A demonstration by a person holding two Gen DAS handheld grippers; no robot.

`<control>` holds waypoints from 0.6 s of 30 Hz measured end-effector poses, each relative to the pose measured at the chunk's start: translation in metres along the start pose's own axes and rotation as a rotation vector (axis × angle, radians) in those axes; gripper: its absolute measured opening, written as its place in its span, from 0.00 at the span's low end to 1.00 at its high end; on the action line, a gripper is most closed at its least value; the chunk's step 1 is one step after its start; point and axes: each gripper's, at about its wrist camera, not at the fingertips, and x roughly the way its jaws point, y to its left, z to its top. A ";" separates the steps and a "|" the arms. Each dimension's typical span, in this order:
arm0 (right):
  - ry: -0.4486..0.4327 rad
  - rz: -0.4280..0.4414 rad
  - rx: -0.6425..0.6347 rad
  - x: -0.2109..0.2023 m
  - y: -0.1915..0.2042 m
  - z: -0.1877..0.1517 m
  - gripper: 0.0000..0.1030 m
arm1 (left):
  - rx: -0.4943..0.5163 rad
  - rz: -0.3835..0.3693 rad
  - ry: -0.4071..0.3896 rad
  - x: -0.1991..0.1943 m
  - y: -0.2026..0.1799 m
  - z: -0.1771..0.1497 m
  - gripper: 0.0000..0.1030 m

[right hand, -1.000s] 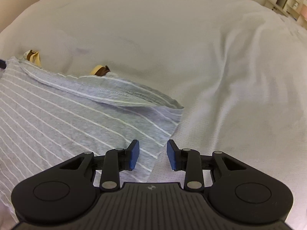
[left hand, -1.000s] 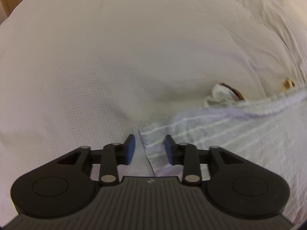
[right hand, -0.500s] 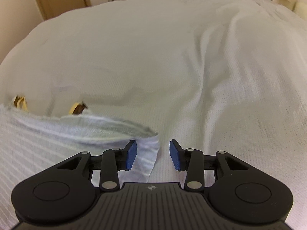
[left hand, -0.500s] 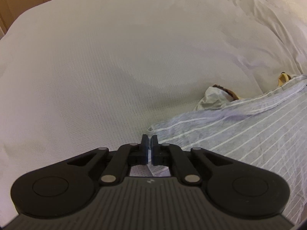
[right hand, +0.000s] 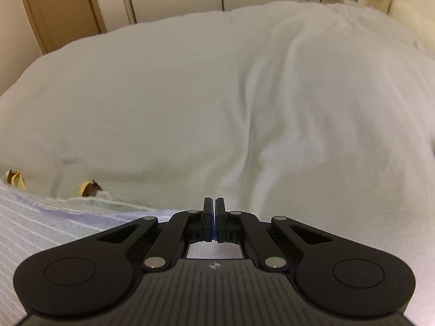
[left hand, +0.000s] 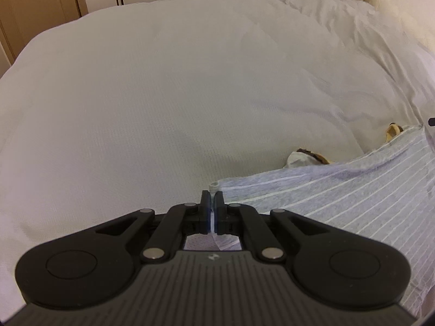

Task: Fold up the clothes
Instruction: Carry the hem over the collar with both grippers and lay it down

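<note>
Now your left tongs (left hand: 211,206) were clamped on the corner of the striped garment (left hand: 339,190), which spread away to their right over the white bed (left hand: 163,95). Your right tongs (right hand: 214,213) had snapped closed, the garment's edge lying just left of them; whether they pinched cloth couldn't be told. A second earlier both had stood apart over the corners.
</note>
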 end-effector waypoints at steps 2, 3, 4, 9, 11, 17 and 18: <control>0.020 0.031 0.013 0.004 0.001 -0.003 0.05 | -0.005 0.013 0.028 0.009 0.000 -0.001 0.00; 0.023 0.045 0.020 0.006 0.002 -0.005 0.19 | -0.010 0.018 0.042 0.013 0.000 -0.002 0.00; 0.022 0.057 0.028 0.007 0.002 -0.007 0.33 | -0.015 0.021 0.055 0.018 0.000 -0.003 0.00; 0.043 0.100 0.008 0.019 0.008 -0.015 0.39 | -0.010 0.028 0.079 0.029 -0.002 -0.005 0.00; 0.052 0.101 -0.010 0.027 0.010 -0.016 0.39 | -0.005 0.031 0.081 0.032 -0.003 -0.005 0.00; 0.061 0.113 -0.015 0.046 0.010 -0.012 0.31 | -0.001 0.025 0.077 0.031 -0.003 -0.006 0.00; 0.060 0.127 -0.014 0.046 0.011 -0.013 0.17 | 0.000 0.024 0.073 0.030 -0.003 -0.007 0.00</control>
